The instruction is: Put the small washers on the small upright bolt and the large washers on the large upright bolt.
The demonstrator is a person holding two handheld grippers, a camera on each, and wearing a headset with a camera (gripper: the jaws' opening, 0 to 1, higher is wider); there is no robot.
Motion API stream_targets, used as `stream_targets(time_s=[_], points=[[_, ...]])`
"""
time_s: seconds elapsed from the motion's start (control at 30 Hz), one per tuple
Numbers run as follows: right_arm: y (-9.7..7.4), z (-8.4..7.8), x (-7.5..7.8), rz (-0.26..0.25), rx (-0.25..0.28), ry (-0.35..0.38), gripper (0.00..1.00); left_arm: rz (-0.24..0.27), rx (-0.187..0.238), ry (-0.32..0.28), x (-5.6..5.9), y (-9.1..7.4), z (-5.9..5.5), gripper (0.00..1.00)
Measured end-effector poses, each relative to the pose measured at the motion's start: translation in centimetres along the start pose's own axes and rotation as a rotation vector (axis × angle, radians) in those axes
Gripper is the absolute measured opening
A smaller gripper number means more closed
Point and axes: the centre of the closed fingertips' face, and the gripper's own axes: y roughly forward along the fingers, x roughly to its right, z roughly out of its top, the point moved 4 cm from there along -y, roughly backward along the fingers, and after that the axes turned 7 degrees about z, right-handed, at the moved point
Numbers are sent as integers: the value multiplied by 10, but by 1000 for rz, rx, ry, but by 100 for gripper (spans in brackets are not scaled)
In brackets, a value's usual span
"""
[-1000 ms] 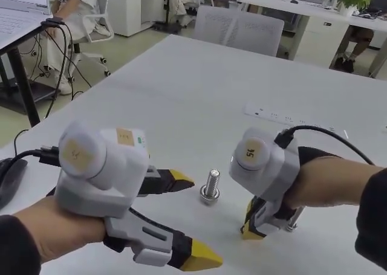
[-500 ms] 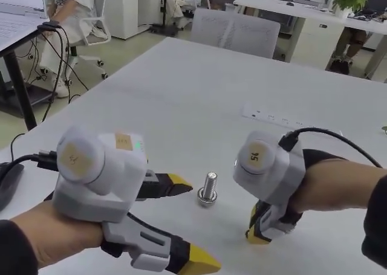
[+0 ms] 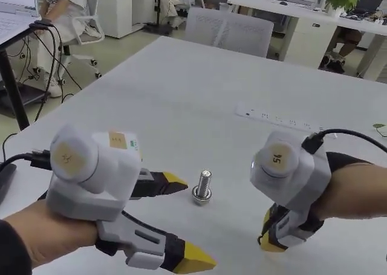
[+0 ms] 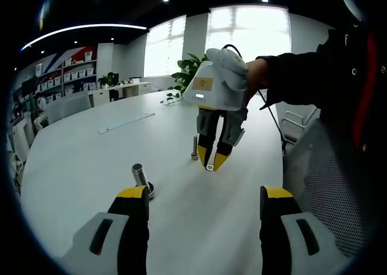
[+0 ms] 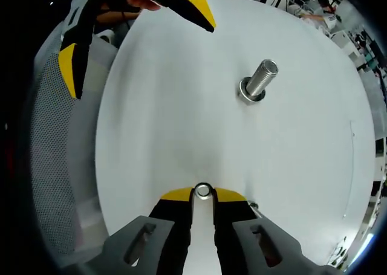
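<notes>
Yellow tips, black jaws and pale grey bodies are seen on the left gripper (image 3: 186,222) and the right gripper (image 3: 273,243). The table (image 3: 181,93) is coloured plain white. The large bolt (image 3: 203,186), the small bolt (image 4: 195,148) and the washer (image 5: 202,191) are coloured shiny silver.

Bright office; white table (image 3: 181,87); grey chair (image 3: 227,30)
</notes>
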Motion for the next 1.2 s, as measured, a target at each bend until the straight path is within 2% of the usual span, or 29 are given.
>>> stream_targets(time_s=[0.43, 0.8, 1.03, 1.2], points=[[-14, -31, -8, -13, 15, 60, 13, -1, -5, 1, 1, 0, -1, 75], [-31, -58, 0, -43, 17, 122, 13, -3, -14, 3, 3, 1, -2, 75], [-45, -63, 6, -67, 18, 132, 13, -5, -18, 2, 4, 1, -2, 75], [-55, -58, 10, -84, 17, 111, 13, -4, -19, 2, 4, 2, -2, 74]])
